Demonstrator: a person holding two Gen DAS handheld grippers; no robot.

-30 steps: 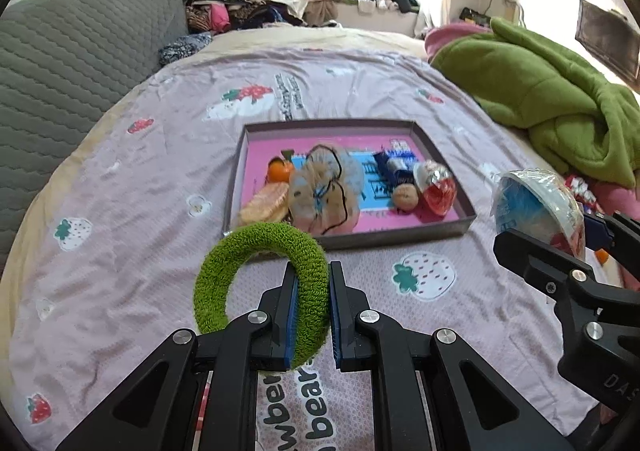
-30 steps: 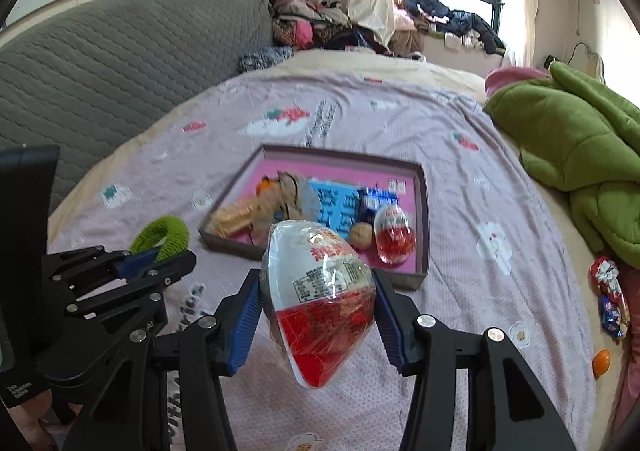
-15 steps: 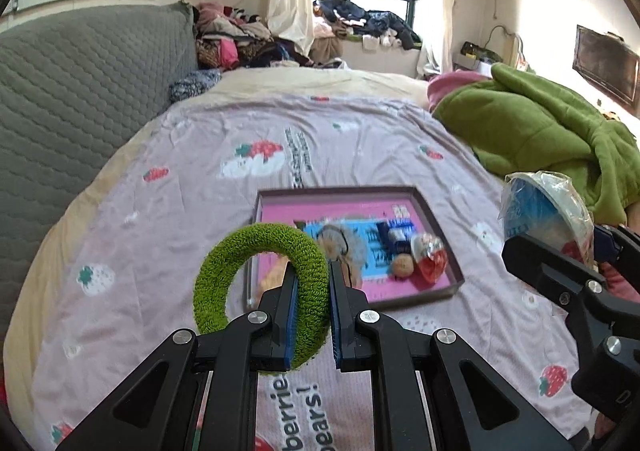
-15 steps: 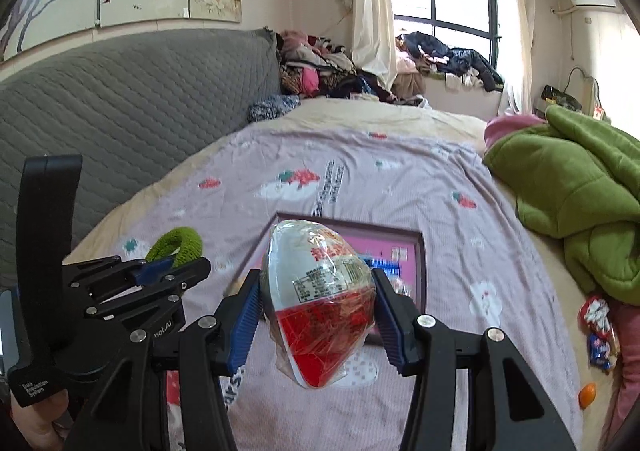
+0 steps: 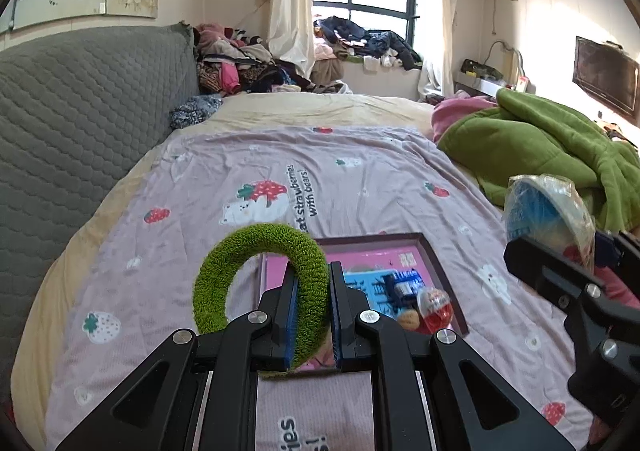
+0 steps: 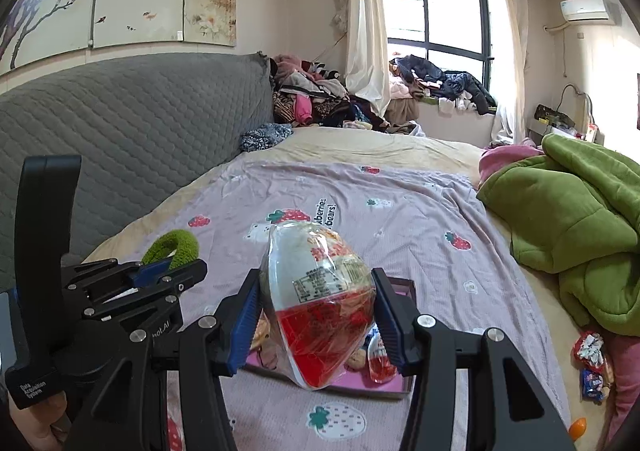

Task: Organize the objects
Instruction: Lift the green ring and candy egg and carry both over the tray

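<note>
Left tongs [image 5: 313, 311] pinch green ring [image 5: 260, 275]; right tongs [image 6: 316, 315] clamp wrapped egg [image 6: 316, 303]. Slick wrapper may slip before tray [image 5: 440, 271] at 6 o'clock.

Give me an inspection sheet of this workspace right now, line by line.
Surface: lilac strawberry-print bedsheet, wrinkled.
Job's things: pink shallow tray with dark rim on the sheet, holding a small red-and-white plastic egg and other small items.
Clutter: green fleece blanket heaped at right; snack packets and a small orange object near the bed edge.
Grippers: left tongs shut on a fuzzy green ring; right tongs shut on a large wrapped red-and-white egg.
Cables: a cord on the far wall.
Surroundings: grey quilted headboard, clothes pile, window.
</note>
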